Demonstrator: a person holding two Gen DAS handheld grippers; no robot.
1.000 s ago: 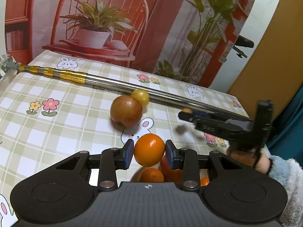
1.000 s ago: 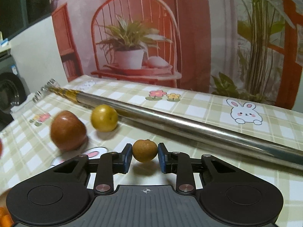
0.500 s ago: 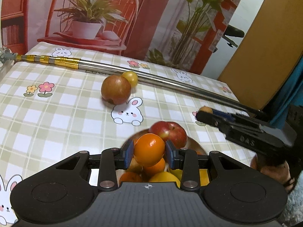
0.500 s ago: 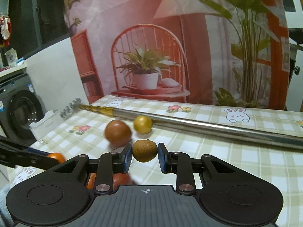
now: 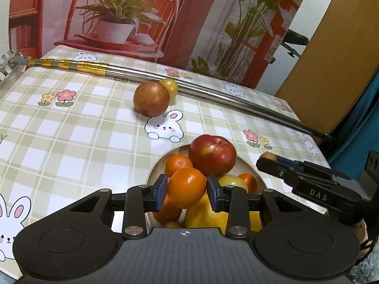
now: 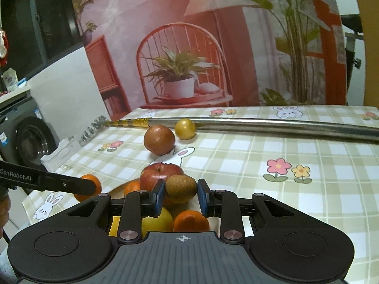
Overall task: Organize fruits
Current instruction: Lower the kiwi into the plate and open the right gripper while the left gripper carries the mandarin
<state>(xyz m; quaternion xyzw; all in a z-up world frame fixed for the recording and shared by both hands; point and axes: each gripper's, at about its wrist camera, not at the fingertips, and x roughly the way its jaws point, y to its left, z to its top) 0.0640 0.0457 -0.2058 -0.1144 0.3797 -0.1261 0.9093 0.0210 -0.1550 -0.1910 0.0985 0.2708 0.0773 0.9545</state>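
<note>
In bowl [image 5: 151, 177]: red apple [image 5: 212, 155] and several citrus. I hold an orange [image 5: 187, 187] clamped in left gripper [image 5: 187, 193], kiwi [image 6: 181, 188] clamped in right gripper [image 6: 181, 196], both above bowl. Left on table at twelve o'clock: brown fruit [image 5: 151, 99], yellow fruit [image 5: 170, 86].

Pole [image 5: 213, 95]: polished metal, gold-banded end, upper frame. Tablecloth [image 5: 71, 127]: smooth, faintly glossy checked print. Apple [image 5: 212, 155]: glossy skin. Kiwi [image 6: 181, 188]: matt, rough. Gripper bodies were matt black plastic.
</note>
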